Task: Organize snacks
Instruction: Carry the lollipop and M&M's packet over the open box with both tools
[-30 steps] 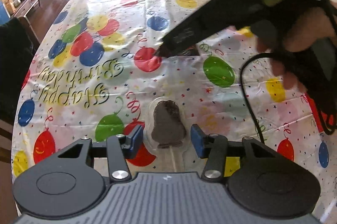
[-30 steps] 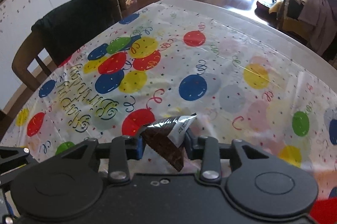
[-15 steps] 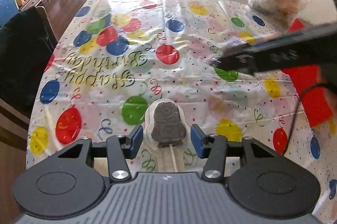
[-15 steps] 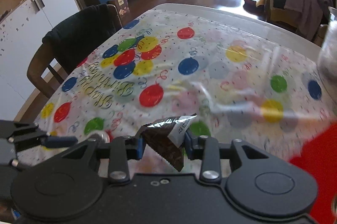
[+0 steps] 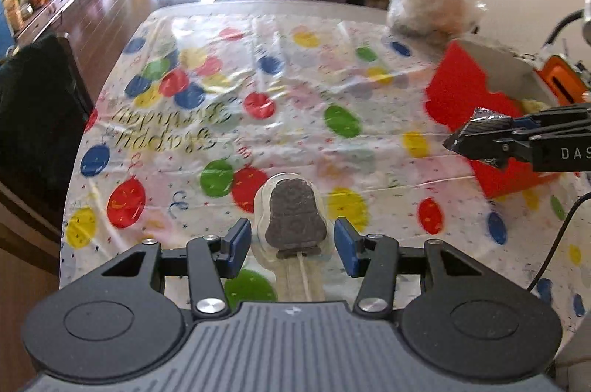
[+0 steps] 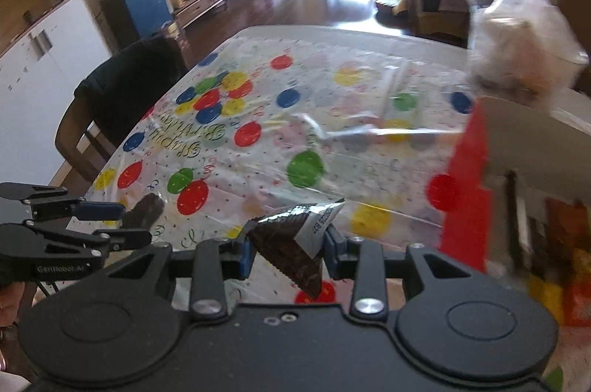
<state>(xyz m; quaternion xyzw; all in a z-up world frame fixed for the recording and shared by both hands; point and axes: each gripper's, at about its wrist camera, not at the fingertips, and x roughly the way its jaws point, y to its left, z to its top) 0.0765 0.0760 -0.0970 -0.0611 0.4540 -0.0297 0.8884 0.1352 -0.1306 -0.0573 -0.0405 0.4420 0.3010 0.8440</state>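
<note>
Both snacks are mid-carry toward the red box [image 5: 458, 100]: the right gripper [image 6: 288, 246] pinches a dark wrapper [image 6: 291, 244], the left gripper [image 5: 293, 240] carries a chocolate lollipop [image 5: 295, 218] (pad contact unclear), and each needs releasing over the box's opening.

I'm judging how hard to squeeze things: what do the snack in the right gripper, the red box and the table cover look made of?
Snack packet: thin crinkly foil or plastic film, dark with a silvery sealed end. Red box: looks like matte cardboard, grey-white inside. Table cover: thin glossy plastic sheet, judging by wrinkles and glare.
</note>
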